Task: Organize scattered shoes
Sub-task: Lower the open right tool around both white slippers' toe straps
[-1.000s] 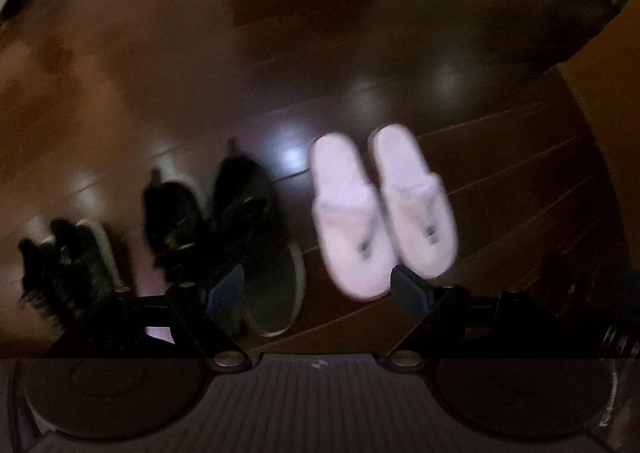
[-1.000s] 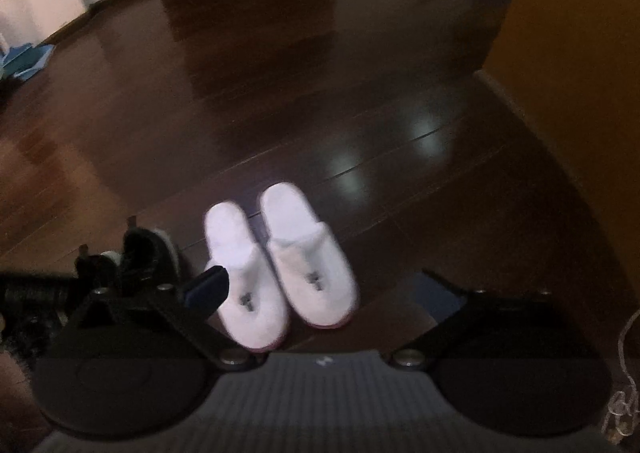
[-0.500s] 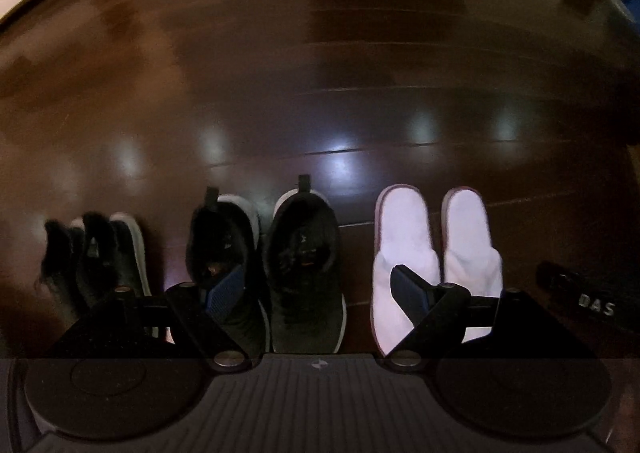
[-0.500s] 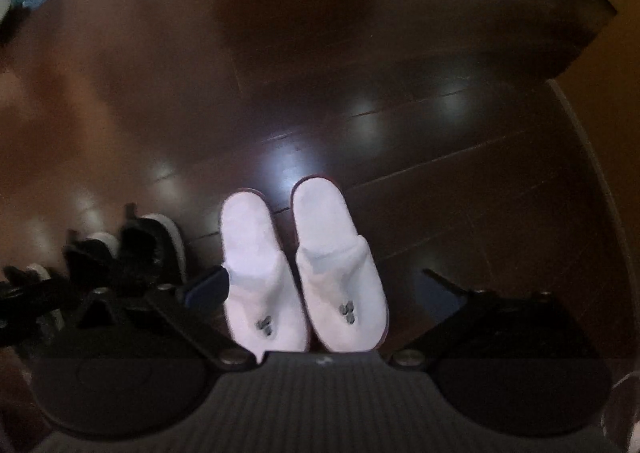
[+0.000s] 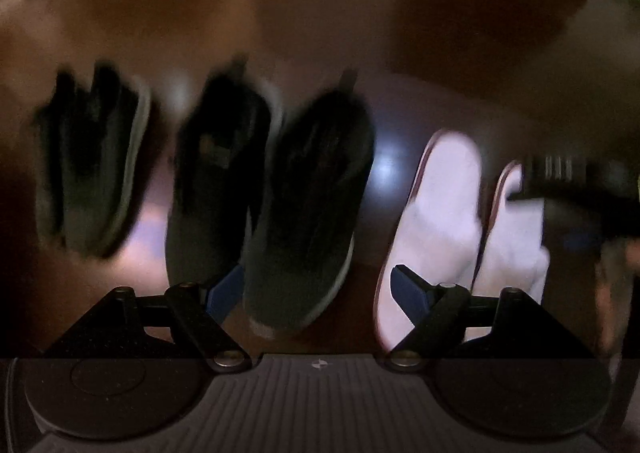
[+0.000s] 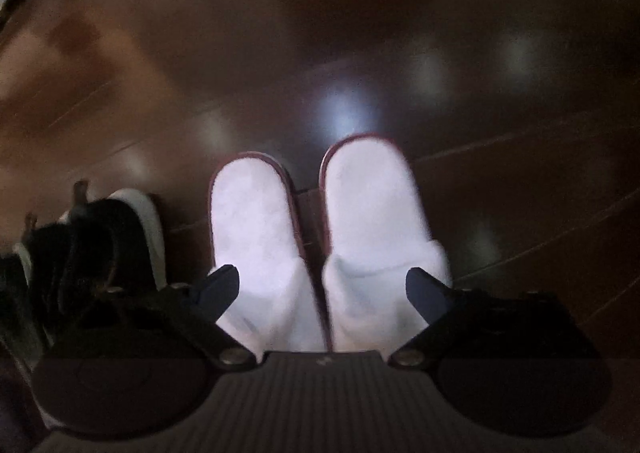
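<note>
Both grippers hang with jaws spread wide, gripping nothing. Between the right gripper (image 6: 322, 287) fingers lie the white slippers (image 6: 320, 237), side by side on the dark floor (image 6: 500, 133). A black sneaker (image 5: 308, 209) sits between the left gripper (image 5: 316, 289) fingers.
</note>
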Demonstrator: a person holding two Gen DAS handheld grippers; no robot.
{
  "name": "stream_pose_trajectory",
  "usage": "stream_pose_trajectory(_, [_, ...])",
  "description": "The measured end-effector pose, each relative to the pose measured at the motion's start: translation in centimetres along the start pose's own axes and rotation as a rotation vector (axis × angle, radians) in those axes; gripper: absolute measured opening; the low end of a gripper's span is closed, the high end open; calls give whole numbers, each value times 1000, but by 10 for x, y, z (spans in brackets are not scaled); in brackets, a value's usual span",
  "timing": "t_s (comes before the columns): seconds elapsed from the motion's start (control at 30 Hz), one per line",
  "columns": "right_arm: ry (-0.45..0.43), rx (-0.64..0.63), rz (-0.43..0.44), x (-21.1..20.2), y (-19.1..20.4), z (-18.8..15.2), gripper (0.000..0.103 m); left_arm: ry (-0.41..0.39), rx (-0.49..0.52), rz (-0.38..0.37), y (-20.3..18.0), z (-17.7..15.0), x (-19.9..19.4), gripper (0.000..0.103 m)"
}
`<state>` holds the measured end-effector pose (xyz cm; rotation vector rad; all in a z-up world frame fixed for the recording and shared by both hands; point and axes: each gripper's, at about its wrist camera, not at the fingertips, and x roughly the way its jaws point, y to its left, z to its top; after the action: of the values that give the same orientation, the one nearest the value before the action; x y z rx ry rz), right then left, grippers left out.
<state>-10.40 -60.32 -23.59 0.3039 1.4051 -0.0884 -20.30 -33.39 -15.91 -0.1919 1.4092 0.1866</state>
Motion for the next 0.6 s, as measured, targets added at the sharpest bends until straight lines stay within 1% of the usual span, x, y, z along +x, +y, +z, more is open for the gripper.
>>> stream_pose_trajectory(0.03, [11, -9, -16, 7, 4, 3, 91, 14, -7, -6, 2, 1, 3, 85])
stream_pose_trajectory(0.1, [39, -33, -53, 20, 11, 7, 91, 12, -7, -19, 3, 2, 4, 85])
stream_pose_trajectory(0.17, [75, -37, -65, 29, 14, 7, 91, -10, 0, -17, 3, 14, 3, 85])
stream_pose_trajectory(0.2, [85, -38, -74, 33, 15, 6, 91, -26, 7, -31, 3, 21, 2, 85])
stream_pose_trajectory(0.3, [111, -43, -94, 42, 16, -1, 91, -43, 29, -32, -3, 24, -2, 85])
stream_pose_trajectory(0.4, [127, -39, -80, 46, 14, -12, 91, -30, 39, -30, -2, 30, 5, 85])
stream_pose_trajectory(0.47, [138, -43, -91, 50, 13, -20, 91, -10, 46, -25, -3, 33, 9, 85])
stream_pose_trajectory(0.53, [144, -48, -100, 54, 11, -26, 89, 11, 50, -22, -4, 34, 13, 85])
stream_pose_trajectory(0.6, [154, -58, -108, 57, 9, -32, 86, 22, 51, -27, -5, 35, 15, 85])
